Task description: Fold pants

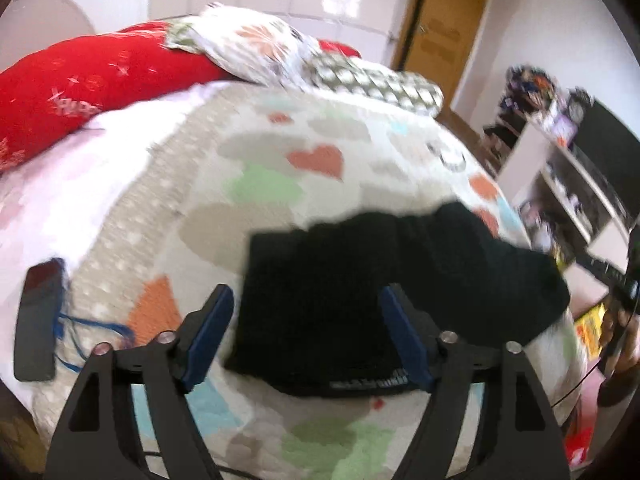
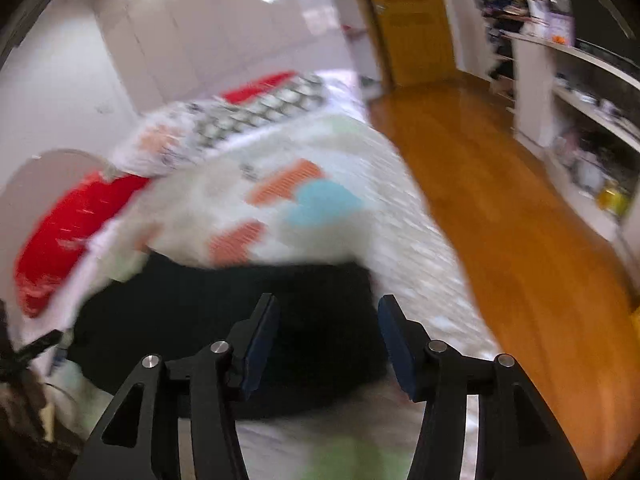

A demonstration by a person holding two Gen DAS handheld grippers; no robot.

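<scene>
The black pants [image 1: 360, 280] lie folded into a compact dark stack on the heart-patterned bedspread [image 1: 280, 152]; a waistband with white lettering faces me at the near edge. My left gripper [image 1: 306, 300] is open and empty, hovering just above the near part of the pants. In the right wrist view the pants [image 2: 192, 320] show as a blurred black patch on the bedspread [image 2: 320, 160]. My right gripper [image 2: 328, 310] is open and empty above their right part. It also shows at the right edge of the left wrist view [image 1: 616, 292].
A red pillow [image 1: 80, 80] and patterned pillows [image 1: 280, 48] lie at the bed's far end. A dark phone [image 1: 38, 316] with a blue cord rests at the left. Wooden floor [image 2: 500, 200], a shelf unit [image 2: 580, 120] and a wooden door [image 1: 444, 32] stand to the right.
</scene>
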